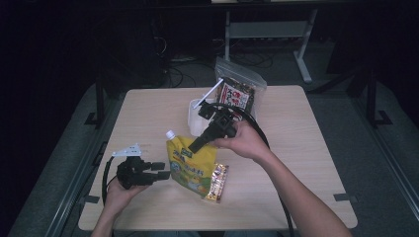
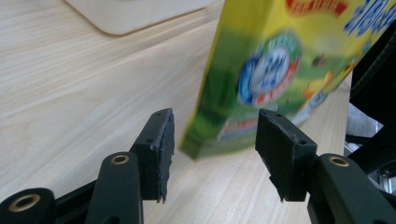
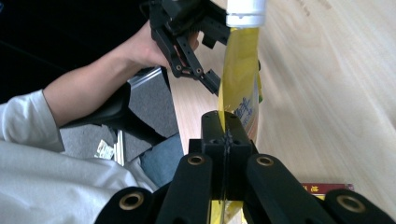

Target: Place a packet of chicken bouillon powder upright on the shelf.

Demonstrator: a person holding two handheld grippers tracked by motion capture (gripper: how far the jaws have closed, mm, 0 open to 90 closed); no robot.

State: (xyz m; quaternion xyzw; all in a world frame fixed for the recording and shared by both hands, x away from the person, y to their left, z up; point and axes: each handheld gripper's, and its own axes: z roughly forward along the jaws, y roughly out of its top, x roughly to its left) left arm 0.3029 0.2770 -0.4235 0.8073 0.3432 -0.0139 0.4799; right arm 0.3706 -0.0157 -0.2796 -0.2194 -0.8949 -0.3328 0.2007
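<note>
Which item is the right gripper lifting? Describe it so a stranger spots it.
On the wooden table, near its middle, lies a yellow-green spouted pouch. The right gripper pinches its upper edge. Its white screw cap distinguishes it from the small snack packet beside it.

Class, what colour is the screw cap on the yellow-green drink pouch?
White; the cap shows best in the right gripper view, atop the pouch.

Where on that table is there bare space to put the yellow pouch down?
Bare wood lies along the table right of the right tongs, and in the far left corner. The middle is crowded: yellow pouch, snack bar, white tub, bagged snack.
</note>
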